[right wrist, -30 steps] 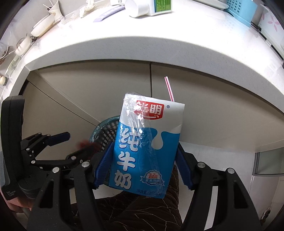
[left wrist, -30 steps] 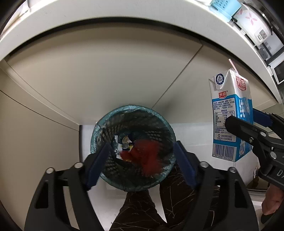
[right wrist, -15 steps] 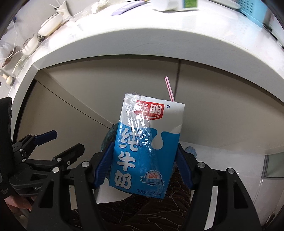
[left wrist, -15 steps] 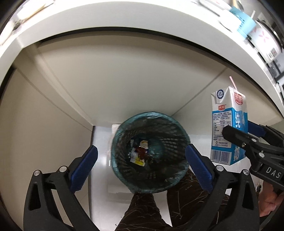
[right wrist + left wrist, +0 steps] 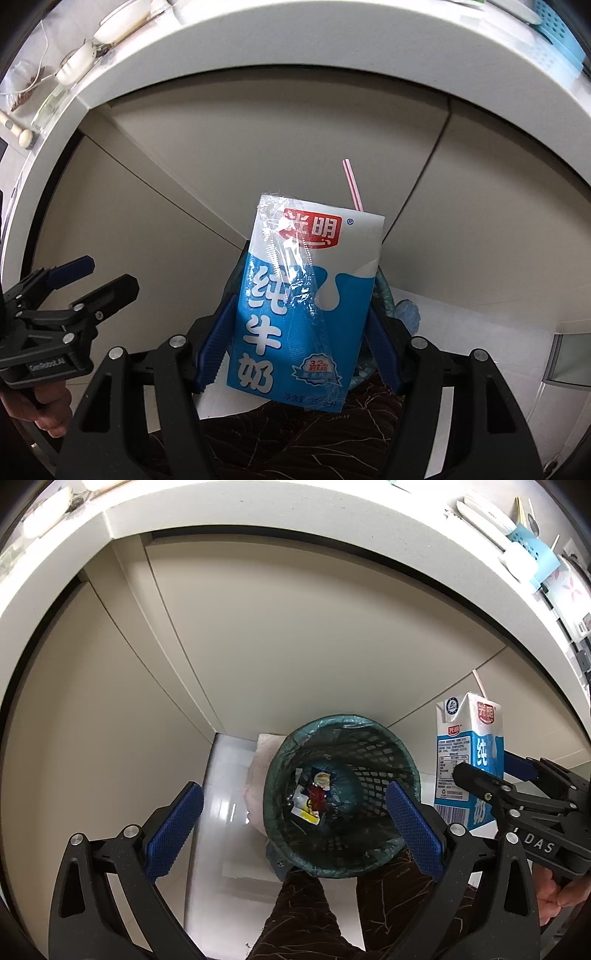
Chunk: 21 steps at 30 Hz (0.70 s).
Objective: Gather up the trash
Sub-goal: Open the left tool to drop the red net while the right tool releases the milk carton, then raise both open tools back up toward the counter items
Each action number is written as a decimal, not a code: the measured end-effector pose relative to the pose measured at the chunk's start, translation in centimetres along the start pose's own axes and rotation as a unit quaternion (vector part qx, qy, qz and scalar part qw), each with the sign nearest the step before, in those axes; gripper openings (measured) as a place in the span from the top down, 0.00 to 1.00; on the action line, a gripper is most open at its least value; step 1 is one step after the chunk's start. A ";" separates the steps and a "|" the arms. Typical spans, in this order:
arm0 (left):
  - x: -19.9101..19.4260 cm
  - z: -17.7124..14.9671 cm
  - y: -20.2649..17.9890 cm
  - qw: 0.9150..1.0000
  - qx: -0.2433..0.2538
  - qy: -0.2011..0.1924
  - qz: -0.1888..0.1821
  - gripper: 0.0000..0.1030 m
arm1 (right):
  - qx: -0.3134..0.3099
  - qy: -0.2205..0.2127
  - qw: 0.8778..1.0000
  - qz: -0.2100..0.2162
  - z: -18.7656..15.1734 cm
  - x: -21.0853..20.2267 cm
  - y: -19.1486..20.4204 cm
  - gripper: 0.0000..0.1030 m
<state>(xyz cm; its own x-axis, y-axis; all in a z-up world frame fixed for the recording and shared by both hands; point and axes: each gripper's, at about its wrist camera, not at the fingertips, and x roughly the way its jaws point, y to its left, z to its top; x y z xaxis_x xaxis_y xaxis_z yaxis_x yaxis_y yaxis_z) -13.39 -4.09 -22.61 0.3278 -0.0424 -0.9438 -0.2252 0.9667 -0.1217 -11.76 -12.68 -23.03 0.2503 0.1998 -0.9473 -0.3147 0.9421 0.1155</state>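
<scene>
Beige cabinet fronts under the counter [image 5: 258, 520]; mesh bin [image 5: 341, 794] sits right below the left hand-held gripper [image 5: 293, 821], jaws wide and empty. Right hand-held gripper [image 5: 297, 332] clamps the milk carton [image 5: 306, 306] upright beside the bin, likely ready to drop.

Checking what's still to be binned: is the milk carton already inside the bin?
No, the milk carton is clamped in the right gripper, up in the air beside the bin, not in it.

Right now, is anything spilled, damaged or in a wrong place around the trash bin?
Nothing stands out. The bin stands upright with wrappers inside, and the right gripper holds the milk carton with no spill visible.
</scene>
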 end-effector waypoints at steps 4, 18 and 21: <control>0.0 -0.2 0.2 1.000 -0.002 0.003 0.003 0.06 | 0.001 0.003 1.000 -0.002 0.5 0.1 -0.8 0.34; -1.3 0.2 -1.1 0.999 0.037 -0.018 0.006 0.06 | 0.025 -0.034 0.998 -0.036 0.7 -4.2 -3.4 0.08; -2.4 0.7 -1.7 0.998 0.048 -0.028 0.001 0.06 | 0.027 -0.046 0.998 -0.038 1.2 -5.9 -3.7 0.08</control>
<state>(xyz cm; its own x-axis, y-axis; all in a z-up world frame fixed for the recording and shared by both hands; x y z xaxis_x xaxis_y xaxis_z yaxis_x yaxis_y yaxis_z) -13.17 -5.46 -19.91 0.3788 -0.0285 -0.9251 -0.1386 0.9865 -0.0871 -11.01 -16.99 -17.56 0.3559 0.1480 -0.9227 -0.2428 0.9681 0.0616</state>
